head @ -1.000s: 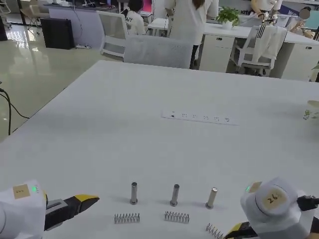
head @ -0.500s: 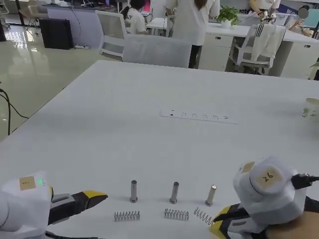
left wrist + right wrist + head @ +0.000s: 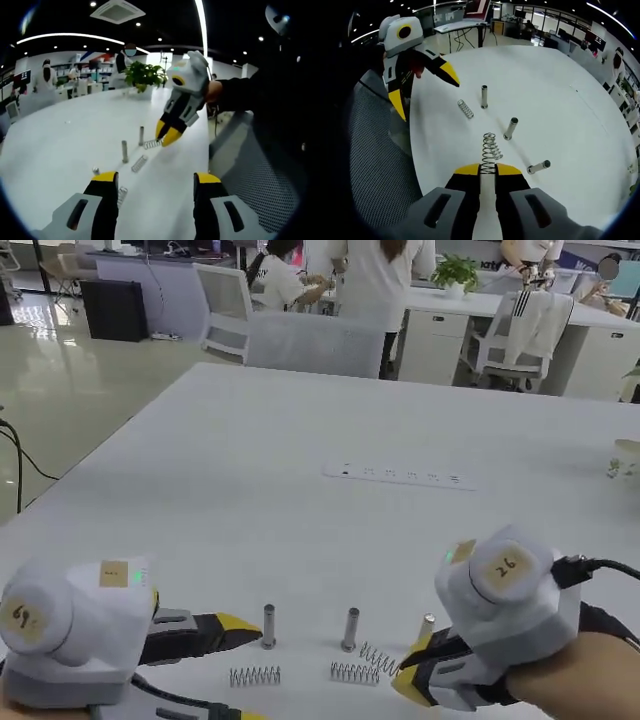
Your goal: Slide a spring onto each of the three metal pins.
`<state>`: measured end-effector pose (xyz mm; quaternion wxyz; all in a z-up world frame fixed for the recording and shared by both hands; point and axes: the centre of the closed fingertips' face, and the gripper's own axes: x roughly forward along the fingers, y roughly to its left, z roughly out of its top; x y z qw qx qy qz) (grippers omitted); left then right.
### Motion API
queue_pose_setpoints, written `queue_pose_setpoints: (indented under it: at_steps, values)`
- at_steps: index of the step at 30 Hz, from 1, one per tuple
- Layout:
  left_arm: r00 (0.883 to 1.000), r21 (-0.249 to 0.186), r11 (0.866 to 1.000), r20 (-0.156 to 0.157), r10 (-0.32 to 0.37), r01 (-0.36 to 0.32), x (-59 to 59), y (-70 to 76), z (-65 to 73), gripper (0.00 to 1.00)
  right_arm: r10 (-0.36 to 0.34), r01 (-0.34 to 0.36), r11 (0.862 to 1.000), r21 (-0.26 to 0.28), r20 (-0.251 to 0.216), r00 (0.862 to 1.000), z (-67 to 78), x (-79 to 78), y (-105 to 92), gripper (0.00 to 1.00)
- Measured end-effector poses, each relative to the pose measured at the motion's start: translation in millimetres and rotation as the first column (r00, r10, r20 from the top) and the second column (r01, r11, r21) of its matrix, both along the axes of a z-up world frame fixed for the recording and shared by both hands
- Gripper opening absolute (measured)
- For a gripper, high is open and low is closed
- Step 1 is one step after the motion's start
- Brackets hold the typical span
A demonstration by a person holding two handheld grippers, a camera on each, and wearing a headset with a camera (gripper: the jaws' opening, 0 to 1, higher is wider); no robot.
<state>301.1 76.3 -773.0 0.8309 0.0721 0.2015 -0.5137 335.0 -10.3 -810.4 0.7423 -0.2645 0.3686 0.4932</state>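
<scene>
Three short metal pins stand in a row on the white table (image 3: 300,540): left pin (image 3: 269,626), middle pin (image 3: 351,629), right pin (image 3: 427,623). Two springs lie in front of them, one at the left (image 3: 254,676) and one in the middle (image 3: 355,672). My right gripper (image 3: 402,678) is shut on a third spring (image 3: 378,658), which sticks out from its tips (image 3: 488,170) just above the table, between the middle and right pins. My left gripper (image 3: 250,672) stands open beside the left pin, nothing between its fingers (image 3: 105,179).
A white power strip (image 3: 397,475) lies further back on the table. The table's near edge runs just under both grippers. A grey mesh chair (image 3: 310,340) stands at the far edge, with desks and people behind it.
My right gripper has taken the right-hand spring off the table and carried it left, toward the middle pin. My left gripper has moved right, close to the left pin.
</scene>
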Motion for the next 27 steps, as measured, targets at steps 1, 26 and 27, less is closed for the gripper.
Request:
queue_pose_setpoints:
  at_steps: [1,26,27]
  values:
    - [1.0,0.004,1.0,0.001,-0.009,0.009,-0.2,-1.8,0.8,0.55,0.003,-0.003,1.0,0.0,0.0,1.0,0.4,-0.4,0.7,0.08]
    - [0.99,0.117,0.983,0.004,-0.143,0.142,14.9,-36.2,-7.1,0.36,0.145,-0.145,0.989,-0.041,-0.002,0.989,5.0,-14.4,27.2,0.08]
    - [0.989,0.12,0.982,0.006,-0.145,0.144,14.8,-37.0,-8.1,0.35,0.15,-0.15,0.988,-0.042,-0.002,0.989,5.0,-15.2,27.9,0.08]
